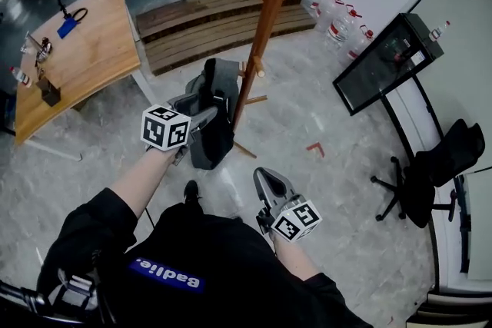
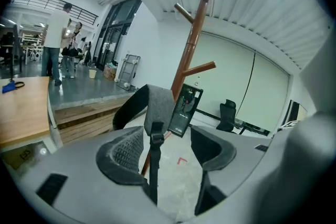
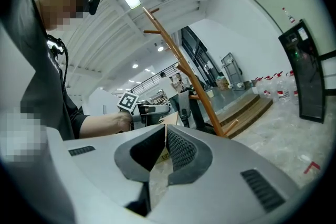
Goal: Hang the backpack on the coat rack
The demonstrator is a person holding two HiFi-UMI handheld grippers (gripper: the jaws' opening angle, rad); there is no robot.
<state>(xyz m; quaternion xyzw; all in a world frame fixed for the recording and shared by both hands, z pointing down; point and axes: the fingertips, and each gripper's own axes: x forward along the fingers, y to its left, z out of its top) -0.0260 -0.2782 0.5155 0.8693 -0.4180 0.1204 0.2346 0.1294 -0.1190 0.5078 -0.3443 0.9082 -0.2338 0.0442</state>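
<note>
Where the pale stone floor point(image 1: 323, 188) meets a low wooden step, a tall wooden coat rack point(image 1: 265, 19) stands with pegs angling upward. A dark backpack point(image 1: 211, 119) sits upright against the rack's pole, on its left in the head view. Its long axis runs vertically alongside the pole, with the top towards a low peg point(image 1: 257, 67) and the bottom towards the floor. No view shows clearly whether a loop is actually over that peg.

The left gripper point(image 2: 170, 147) is right at the backpack with its jaws spread wide. A thin black strap point(image 2: 153, 139) runs down between them, close to one jaw but not pinched. The right gripper point(image 3: 165, 136) hangs back near the person's body, jaws pressed together on nothing.

The likely trouble is the strap catching on a spread jaw as the left gripper draws away, which would tug the backpack loose. If the loop is poorly seated, the backpack could slide to the floor.
</note>
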